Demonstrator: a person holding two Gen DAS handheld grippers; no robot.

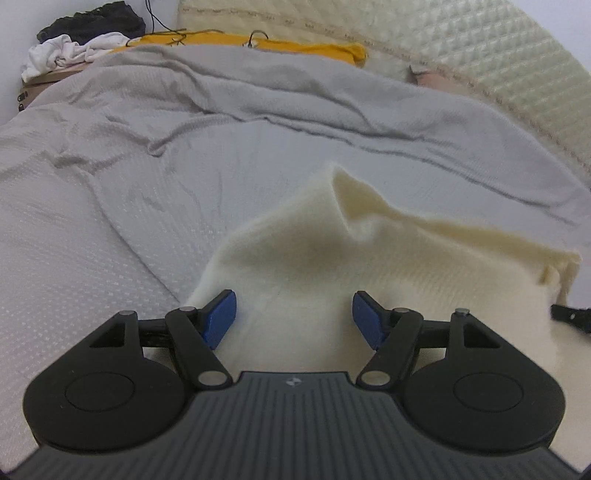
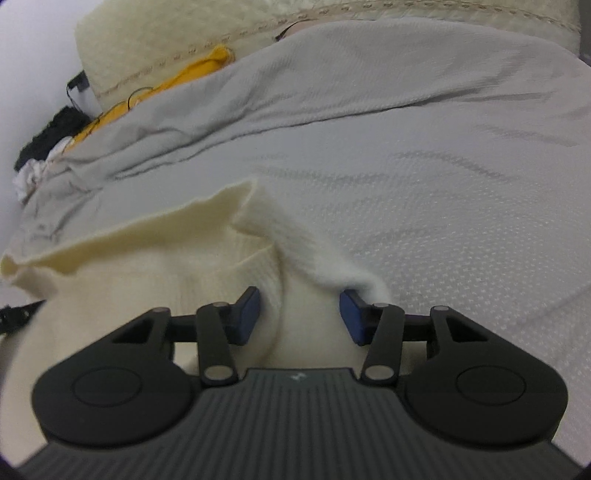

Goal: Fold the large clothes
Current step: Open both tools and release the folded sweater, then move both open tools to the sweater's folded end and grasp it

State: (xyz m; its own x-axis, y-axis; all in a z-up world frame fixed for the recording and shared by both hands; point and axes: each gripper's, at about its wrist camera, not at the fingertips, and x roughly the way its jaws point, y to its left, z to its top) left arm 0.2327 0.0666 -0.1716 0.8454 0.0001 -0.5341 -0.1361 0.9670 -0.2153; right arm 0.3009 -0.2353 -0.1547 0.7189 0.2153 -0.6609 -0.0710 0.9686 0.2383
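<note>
A cream knitted garment [image 1: 332, 266] lies on a grey bedspread [image 1: 110, 184], bunched and partly raised, with a folded peak near the middle. My left gripper [image 1: 293, 319] is open, its blue pads [image 1: 221, 317] wide apart over the garment's near left part. In the right wrist view the same garment [image 2: 147, 266] fills the lower left. My right gripper [image 2: 299, 317] is open, and a thick fold of the knit sits between its blue pads [image 2: 245, 317], draping over the right one. The other gripper shows at each view's edge.
The bedspread [image 2: 443, 184] is wrinkled and covers the bed. A yellow garment with a hanger [image 1: 258, 42] lies at the far edge, beside white [image 1: 66, 51] and black clothes [image 1: 92, 22]. A cream quilted headboard [image 1: 480, 55] stands behind.
</note>
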